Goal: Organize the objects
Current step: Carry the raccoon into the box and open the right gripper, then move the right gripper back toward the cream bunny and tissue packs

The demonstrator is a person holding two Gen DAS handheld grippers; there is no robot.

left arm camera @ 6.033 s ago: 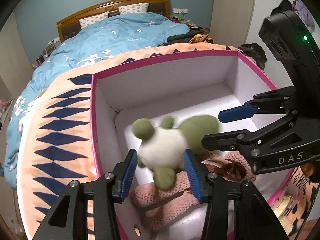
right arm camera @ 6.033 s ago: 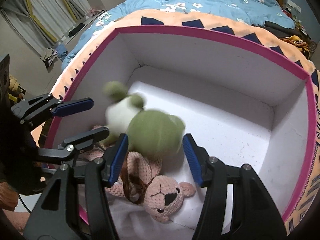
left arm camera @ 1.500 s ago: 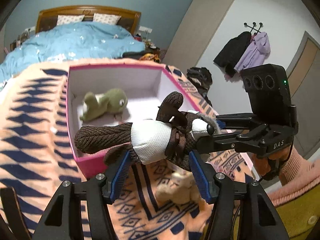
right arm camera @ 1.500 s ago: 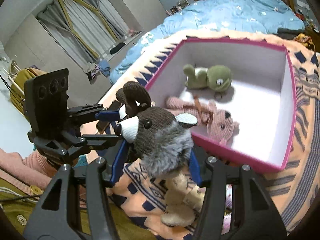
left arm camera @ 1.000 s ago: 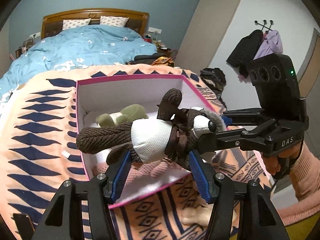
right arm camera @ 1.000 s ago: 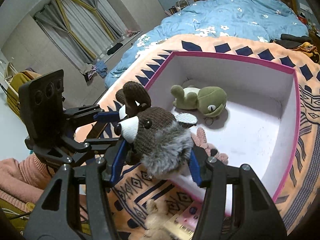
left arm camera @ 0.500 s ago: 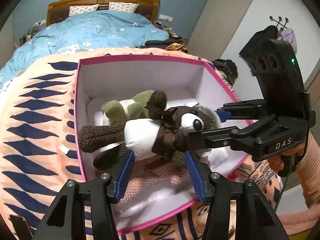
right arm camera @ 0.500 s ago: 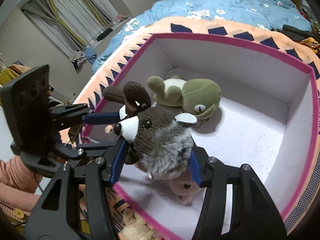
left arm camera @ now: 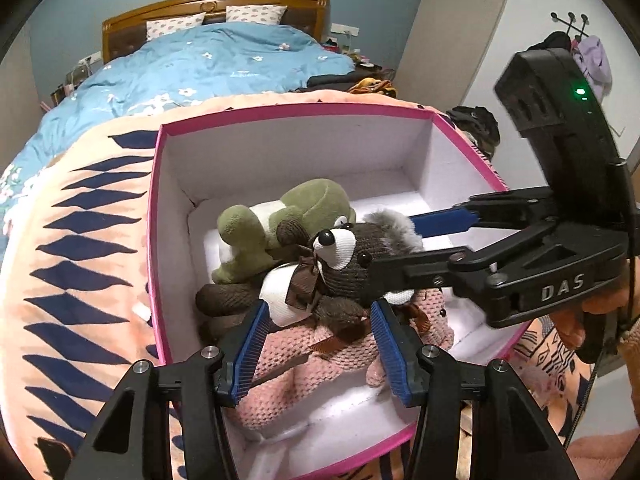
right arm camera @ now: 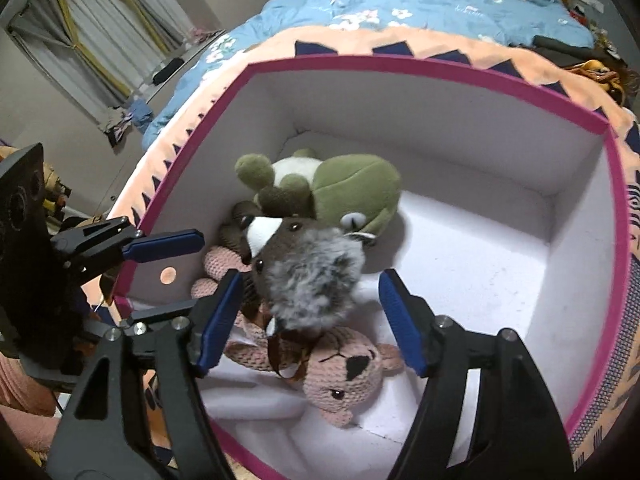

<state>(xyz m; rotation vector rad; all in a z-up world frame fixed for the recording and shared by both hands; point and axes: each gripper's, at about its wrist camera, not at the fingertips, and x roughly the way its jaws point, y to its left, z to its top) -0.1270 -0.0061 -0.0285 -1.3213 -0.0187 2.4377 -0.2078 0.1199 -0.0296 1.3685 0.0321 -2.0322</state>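
A pink-rimmed white box [left arm camera: 154, 216] [right arm camera: 472, 76] stands on a patterned blanket. Inside lie a green frog plush [left arm camera: 280, 216] [right arm camera: 352, 192], a pink knitted bear [left arm camera: 320, 356] [right arm camera: 348, 372] and a brown raccoon plush [left arm camera: 340, 256] [right arm camera: 308, 272] resting on top of both. My left gripper [left arm camera: 318, 344] is open, its pads apart on either side of the raccoon's body. My right gripper [right arm camera: 310, 316] is open around the raccoon's grey head, not pressing it. Each gripper also shows in the other view, the right one [left arm camera: 440, 236] and the left one [right arm camera: 160, 276].
An orange and navy patterned blanket [left arm camera: 80, 248] covers the surface under the box. A bed with a blue duvet [left arm camera: 208, 68] lies behind. Curtains [right arm camera: 100, 32] hang at the left in the right wrist view. Clothes hang on a coat rack [left arm camera: 580, 52].
Both grippers carried the raccoon plush down into the box, laid it on the frog and bear, and have opened off it.
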